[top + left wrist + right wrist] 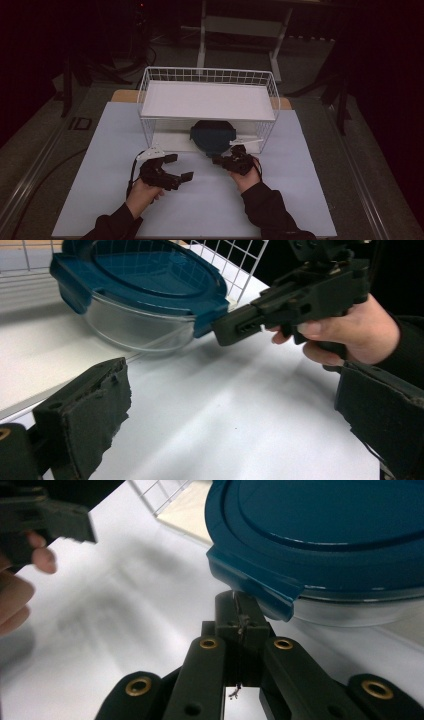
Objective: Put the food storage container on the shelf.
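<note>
The right gripper has its jaws pressed together, their tips right against the clip tab at the rim of the blue lid; whether a sliver of that tab is caught between them I cannot tell. From the left gripper view the same closed tips meet the lid's edge, with the right hand wrapped round the handle. The lid sits on a clear container, which stands at the front of the wire basket's lower level, partly poking out onto the table.

The left gripper is held just beside it, to the left, above the bare tabletop, its two padded jaws spread wide with nothing between them. The left hand grips it from below, dark sleeve behind.

The white wire basket stands further back on the pale table, a flat white shelf across its top, above the container.
</note>
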The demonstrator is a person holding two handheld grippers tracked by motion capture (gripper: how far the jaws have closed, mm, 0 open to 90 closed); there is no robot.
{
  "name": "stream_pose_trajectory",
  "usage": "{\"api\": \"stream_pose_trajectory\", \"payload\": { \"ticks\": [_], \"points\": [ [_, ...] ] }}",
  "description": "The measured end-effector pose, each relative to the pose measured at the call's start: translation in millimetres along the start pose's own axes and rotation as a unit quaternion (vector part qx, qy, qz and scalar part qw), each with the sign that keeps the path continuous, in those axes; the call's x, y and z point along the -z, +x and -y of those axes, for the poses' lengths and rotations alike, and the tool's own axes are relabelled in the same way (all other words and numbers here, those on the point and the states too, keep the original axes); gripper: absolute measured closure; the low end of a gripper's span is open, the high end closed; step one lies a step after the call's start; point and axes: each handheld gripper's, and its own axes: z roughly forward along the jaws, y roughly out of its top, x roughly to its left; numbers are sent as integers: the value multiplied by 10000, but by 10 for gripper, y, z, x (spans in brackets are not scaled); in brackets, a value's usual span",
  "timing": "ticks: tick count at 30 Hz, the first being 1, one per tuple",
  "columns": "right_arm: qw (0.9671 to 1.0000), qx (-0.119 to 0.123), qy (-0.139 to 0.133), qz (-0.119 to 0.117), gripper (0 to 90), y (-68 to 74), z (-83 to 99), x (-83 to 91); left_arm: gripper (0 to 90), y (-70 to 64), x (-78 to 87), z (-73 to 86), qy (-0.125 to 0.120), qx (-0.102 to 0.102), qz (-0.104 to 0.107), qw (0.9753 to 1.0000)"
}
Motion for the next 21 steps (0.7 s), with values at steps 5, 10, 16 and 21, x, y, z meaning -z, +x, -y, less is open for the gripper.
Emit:
{"api": "stream_pose_trajectory", "payload": {
  "ticks": [5, 10, 16, 21],
  "points": [
    [10000, -33, -65, 65, 900, -52, -59, -38, 17, 10, -1, 2, -5, -2, 0, 10000],
    [9999, -21, -85, 149, 900, -80, -114, -78, 18, 10, 3, 3, -29, -13, 0, 10000],
    [9996, -40, -129, 249, 900, -135, -179, -125, 17, 7, 2, 4, -8, -18, 10, 10000],
    [9994, -111, -154, 284, 900, -191, -214, -146, 17, 9, -3, 10, -3, -12, 40, 10000]
  ]
}}
